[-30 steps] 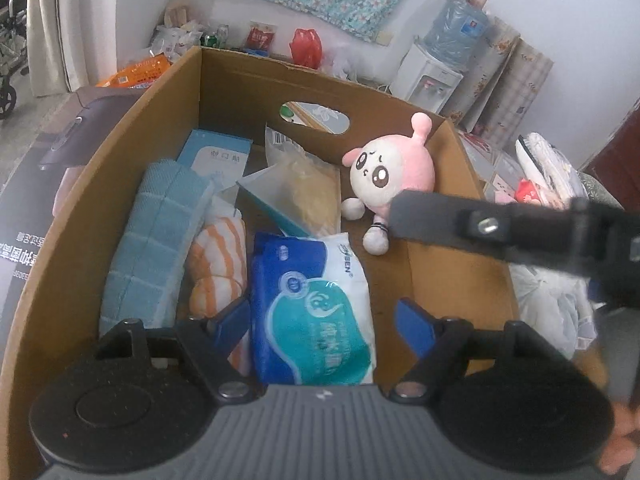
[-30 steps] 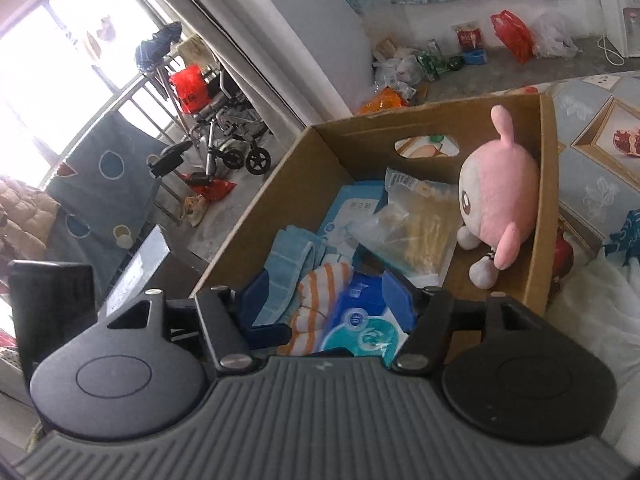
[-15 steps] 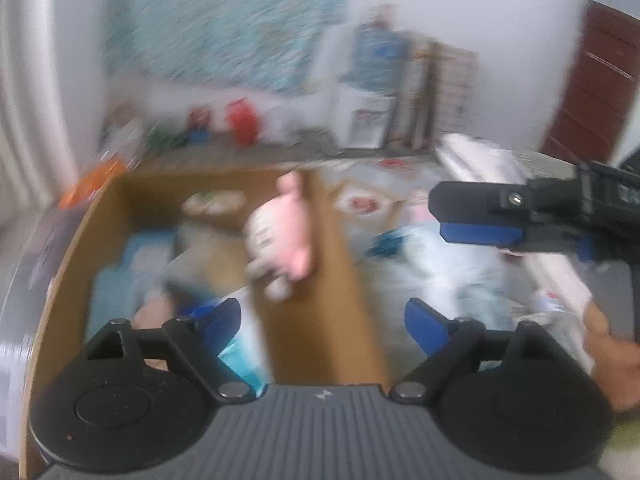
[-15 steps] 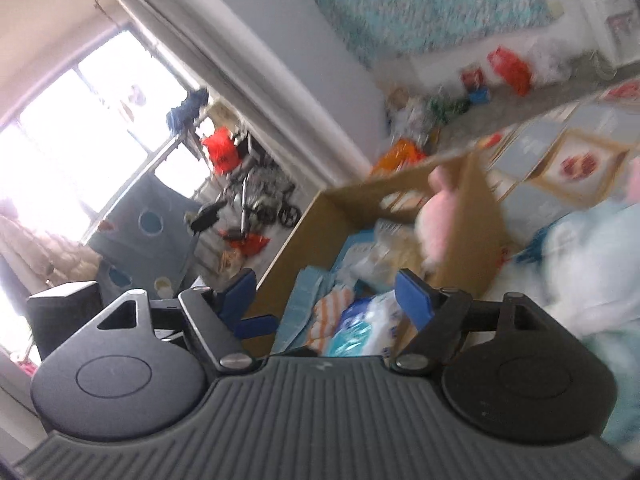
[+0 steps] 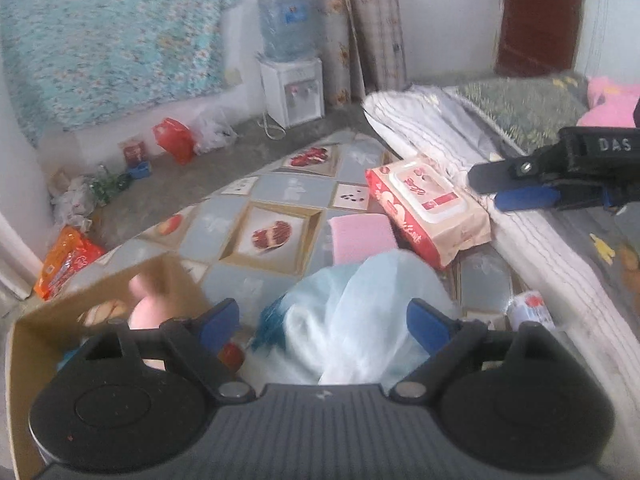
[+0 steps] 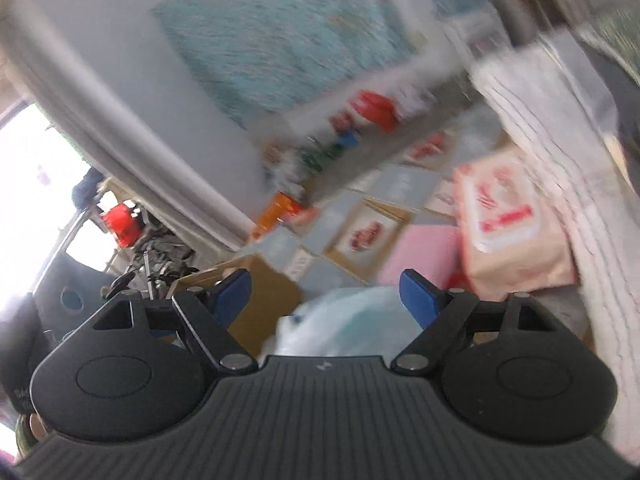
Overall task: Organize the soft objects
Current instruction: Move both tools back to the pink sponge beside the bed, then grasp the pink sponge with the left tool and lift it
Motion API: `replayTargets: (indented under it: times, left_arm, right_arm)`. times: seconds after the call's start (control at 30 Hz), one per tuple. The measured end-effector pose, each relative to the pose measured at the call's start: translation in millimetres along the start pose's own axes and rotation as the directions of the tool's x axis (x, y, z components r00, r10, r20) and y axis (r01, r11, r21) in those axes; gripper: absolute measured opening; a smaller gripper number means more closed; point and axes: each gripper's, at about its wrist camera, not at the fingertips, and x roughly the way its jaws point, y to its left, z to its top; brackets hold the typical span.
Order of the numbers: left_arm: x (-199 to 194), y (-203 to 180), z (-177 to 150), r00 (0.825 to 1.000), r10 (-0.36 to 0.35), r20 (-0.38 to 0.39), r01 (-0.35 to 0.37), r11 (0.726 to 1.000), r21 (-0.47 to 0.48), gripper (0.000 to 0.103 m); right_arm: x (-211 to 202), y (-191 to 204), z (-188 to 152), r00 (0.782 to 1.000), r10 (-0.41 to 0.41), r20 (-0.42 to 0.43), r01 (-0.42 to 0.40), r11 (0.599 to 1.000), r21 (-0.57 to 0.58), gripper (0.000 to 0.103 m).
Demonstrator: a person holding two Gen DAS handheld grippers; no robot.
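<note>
My left gripper hangs open above a pale blue plastic bag on the patterned mat; its pads do not touch the bag. Beyond the bag lie a pink pad and a red-and-beige wipes pack. A corner of the cardboard box shows at lower left, with the pink plush inside. My right gripper is opening, nothing pressed between its pads, with the same bag below it. Its view is blurred; the wipes pack lies ahead to the right.
A folded white striped quilt and a dark patterned cushion lie at the right. A water dispenser stands by the far wall, with bags and litter on the floor. A small can sits by the quilt.
Both grippers have swung right, from over the box's contents to over the mat and the blue bag. Their jaws stand wider. The box now sits at lower left.
</note>
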Motion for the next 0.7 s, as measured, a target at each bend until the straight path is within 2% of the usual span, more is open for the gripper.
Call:
replayTargets:
  times: [0.17, 0.3, 0.47, 0.63, 0.7]
  left_arm:
    - [62, -26, 38, 0.997, 0.004, -0.078, 0.000, 0.999, 0.049, 0.092]
    - [116, -38, 59, 0.985, -0.018, -0.172, 0.033, 0.996, 0.082, 0.092]
    - [173, -47, 75, 0.958, -0.047, -0.282, 0.072, 0.994, 0.080, 0.092]
    - [210, -43, 83, 0.938, -0.047, -0.343, 0.070, 0.996, 0.055, 0.092]
    - [224, -39, 83, 0.925, -0.062, -0.376, 0.076, 0.997, 0.022, 0.092]
  right_arm:
    - [39, -44, 14, 0.997, 0.036, -0.066, -0.025, 0.987, 0.160, 0.082]
    - [66, -66, 23, 0.993, 0.084, -0.082, -0.060, 0.963, 0.262, 0.084]
    - [80, -88, 34, 0.993, 0.096, -0.063, -0.074, 0.954, 0.289, 0.088]
    - [91, -105, 39, 0.991, 0.119, -0.067, -0.093, 0.947, 0.309, 0.091]
    - [93, -109, 40, 0.990, 0.128, -0.063, -0.101, 0.942, 0.321, 0.091]
